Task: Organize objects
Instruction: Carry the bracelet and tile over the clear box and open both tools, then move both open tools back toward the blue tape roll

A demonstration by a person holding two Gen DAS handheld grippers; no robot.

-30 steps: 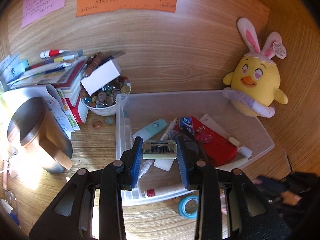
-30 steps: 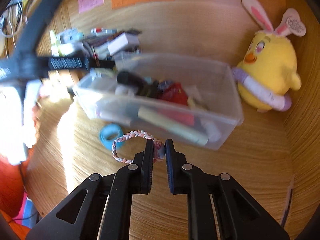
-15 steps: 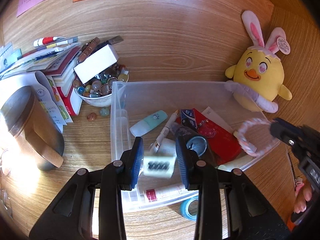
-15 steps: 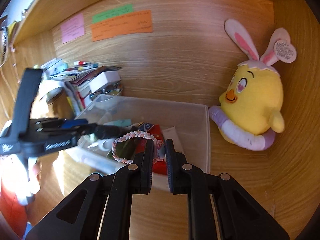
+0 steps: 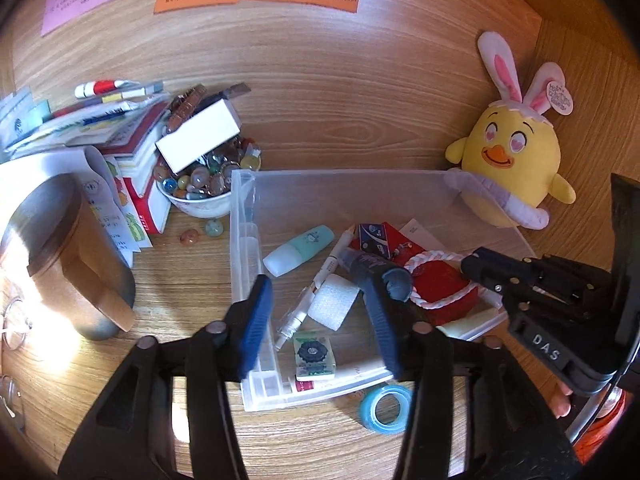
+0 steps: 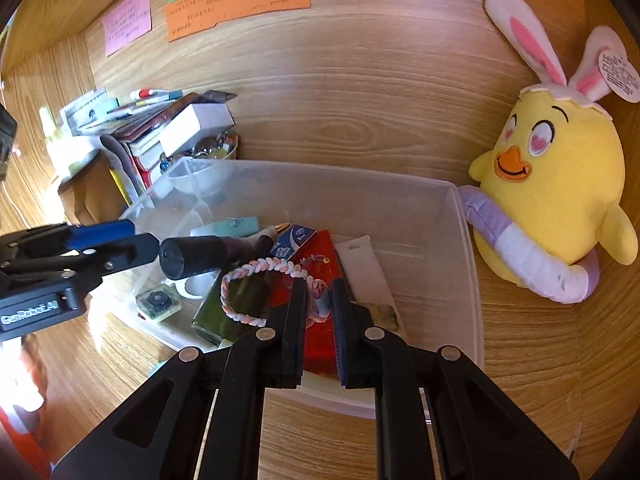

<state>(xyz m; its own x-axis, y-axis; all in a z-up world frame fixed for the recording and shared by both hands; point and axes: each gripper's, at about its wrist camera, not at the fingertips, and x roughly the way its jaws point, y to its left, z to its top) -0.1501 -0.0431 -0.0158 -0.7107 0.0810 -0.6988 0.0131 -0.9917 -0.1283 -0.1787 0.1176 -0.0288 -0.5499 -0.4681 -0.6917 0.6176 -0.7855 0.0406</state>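
Note:
A clear plastic bin (image 5: 244, 248) (image 6: 464, 264) holds several small items. My left gripper (image 5: 320, 320) is open and empty above the bin's near left part. The small green tile with a dark flower (image 5: 314, 356) (image 6: 158, 304) lies on the bin floor below it. My right gripper (image 6: 318, 300) is shut on a pink-and-white braided bracelet (image 6: 256, 272) and holds it over the bin; both also show in the left wrist view, the gripper (image 5: 472, 266) at the right, the bracelet (image 5: 432, 258) over a red pouch (image 5: 444, 288).
A yellow chick plush (image 5: 516, 160) (image 6: 552, 184) leans against the bin's far right corner. A bowl of marbles (image 5: 200, 188), stacked books (image 5: 132, 148) and a metal jug (image 5: 60, 256) stand to the left. A blue tape roll (image 5: 386, 404) lies in front of the bin.
My left gripper opened and the green tile dropped into the bin. My right gripper carried the bracelet from the table in front to above the bin.

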